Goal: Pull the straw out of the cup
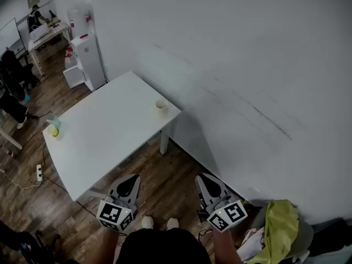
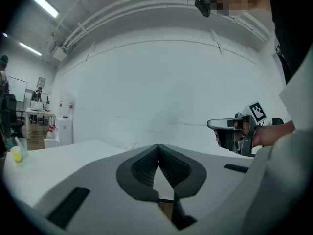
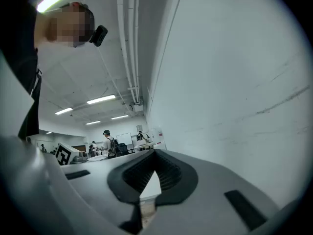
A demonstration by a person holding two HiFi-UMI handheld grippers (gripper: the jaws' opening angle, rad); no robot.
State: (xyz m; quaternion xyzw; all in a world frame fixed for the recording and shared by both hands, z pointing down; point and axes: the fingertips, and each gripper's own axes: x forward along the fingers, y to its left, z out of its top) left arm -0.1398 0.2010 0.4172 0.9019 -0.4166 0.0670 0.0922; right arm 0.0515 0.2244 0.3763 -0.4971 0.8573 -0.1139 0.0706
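A clear cup (image 1: 54, 126) with something yellow in it and a thin straw stands near the left edge of the white table (image 1: 110, 136); in the left gripper view the cup (image 2: 17, 152) shows small at the far left. A beige cup (image 1: 161, 106) sits at the table's far right corner. My left gripper (image 1: 131, 181) and right gripper (image 1: 205, 180) hang in front of the table's near end, well short of both cups. Each is shut with nothing between its jaws, as the left gripper (image 2: 159, 147) and right gripper (image 3: 155, 152) show in their own views.
A white wall runs along the right side. A white cabinet with a water dispenser (image 1: 88, 56) stands beyond the table. A power strip (image 1: 38, 172) lies on the wooden floor at left. A yellow-green cloth (image 1: 281, 224) lies at lower right. People sit at distant desks (image 1: 41, 23).
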